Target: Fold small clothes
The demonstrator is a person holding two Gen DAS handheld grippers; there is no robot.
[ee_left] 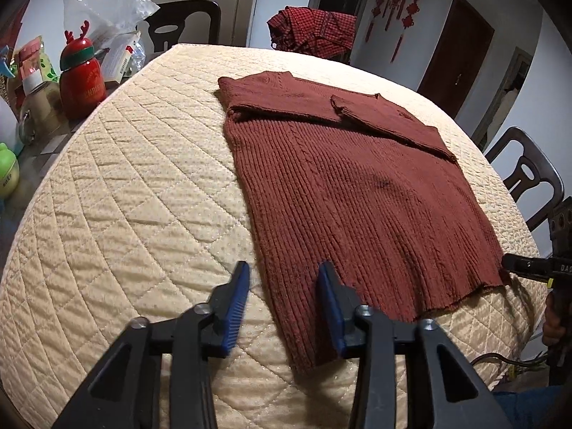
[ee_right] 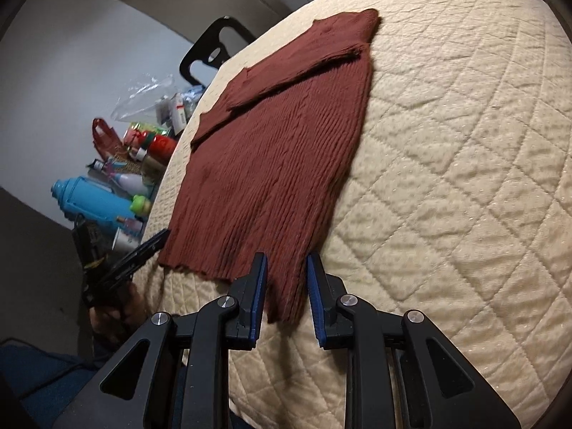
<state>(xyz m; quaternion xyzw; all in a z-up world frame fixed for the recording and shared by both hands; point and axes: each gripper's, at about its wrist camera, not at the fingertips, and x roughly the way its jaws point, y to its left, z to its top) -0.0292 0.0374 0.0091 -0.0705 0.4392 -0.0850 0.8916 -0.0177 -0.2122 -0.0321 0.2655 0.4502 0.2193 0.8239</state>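
Lying flat, sweater (ee_left: 350, 193) long axis hem-near, collar far; left claw (ee_left: 284, 279), right claw (ee_right: 286, 271) both agape at hem corners.

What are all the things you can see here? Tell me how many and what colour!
sweater: 1, rust brown, flat on quilt, sleeves folded in
quilt: 1, cream, covering table
checked cloth: 1, red, far table edge
reindeer bottle: 1, red, beside quilt
blue bottle: 1, lying among clutter
chairs: 2 seen, dark, around table
left gripper: black and blue, open at near hem corner
right gripper: black and blue, open at other hem corner
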